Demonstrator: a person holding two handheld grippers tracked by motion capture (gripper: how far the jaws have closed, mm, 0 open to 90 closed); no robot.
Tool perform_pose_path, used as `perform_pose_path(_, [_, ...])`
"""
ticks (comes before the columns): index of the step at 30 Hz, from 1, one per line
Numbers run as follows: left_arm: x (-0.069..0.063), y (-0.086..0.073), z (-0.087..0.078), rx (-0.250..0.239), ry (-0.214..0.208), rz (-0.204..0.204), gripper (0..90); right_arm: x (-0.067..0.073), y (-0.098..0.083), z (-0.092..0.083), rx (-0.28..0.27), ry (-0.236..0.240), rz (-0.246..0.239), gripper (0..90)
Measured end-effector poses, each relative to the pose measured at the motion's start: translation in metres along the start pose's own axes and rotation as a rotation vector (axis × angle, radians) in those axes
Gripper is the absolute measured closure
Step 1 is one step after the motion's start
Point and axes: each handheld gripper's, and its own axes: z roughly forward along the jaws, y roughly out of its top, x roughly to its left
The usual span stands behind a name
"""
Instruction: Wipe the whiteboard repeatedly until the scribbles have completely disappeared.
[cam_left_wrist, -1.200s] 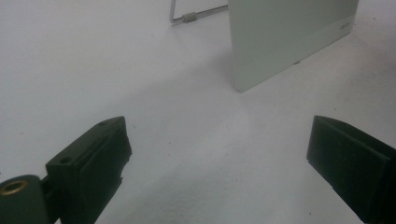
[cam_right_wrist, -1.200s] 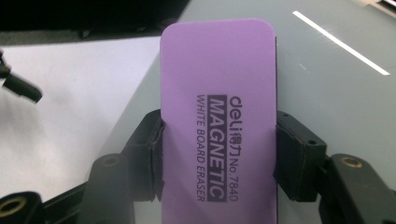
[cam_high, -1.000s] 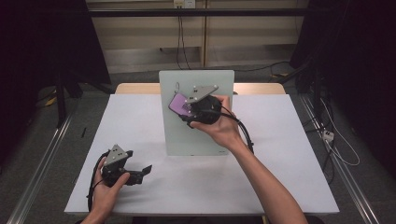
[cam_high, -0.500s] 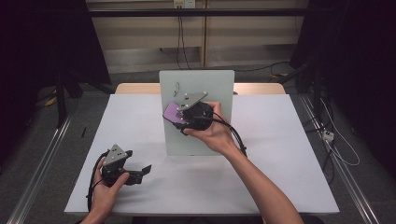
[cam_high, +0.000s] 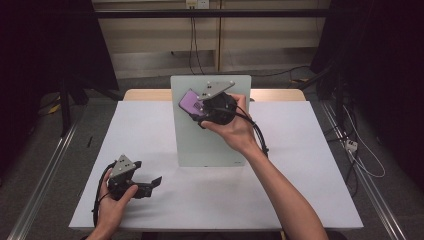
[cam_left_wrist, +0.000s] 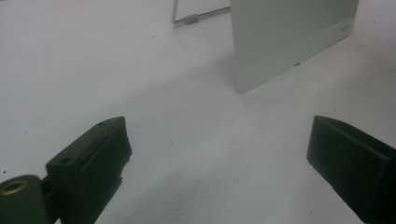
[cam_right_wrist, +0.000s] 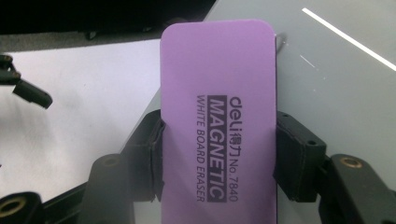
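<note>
The right gripper clamps the purple eraser against the upper part of the standing board. Wiping looks underway. The left gripper, jaws apart, rests on the surface near the board's lower left.

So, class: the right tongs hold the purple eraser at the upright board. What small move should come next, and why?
Probably sweep the eraser down the whiteboard: the right tongs grip it near the board's top, with unwiped surface below.
</note>
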Motion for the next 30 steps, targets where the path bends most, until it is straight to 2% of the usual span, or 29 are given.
perform_pose_path(6, [0.0,0.0,0.0,-0.004,-0.003,-0.003,5.7,-0.011,0.012,-0.009,-0.023,-0.03,0.02,42.1])
perform_pose_path(9, [0.0,0.0,0.001,0.005,-0.003,0.002,5.7,-0.011,0.015,-0.008,-0.019,-0.04,0.015,42.1])
perform_pose_path(15, [-0.001,0.0,0.0,0.001,-0.002,0.007,5.7,0.001,0.011,0.002,0.008,-0.026,-0.015,42.1])
perform_pose_path(30, [0.0,0.0,0.0,0.0,-0.001,0.002,5.7,0.035,-0.013,0.033,0.07,0.07,-0.04,42.1])
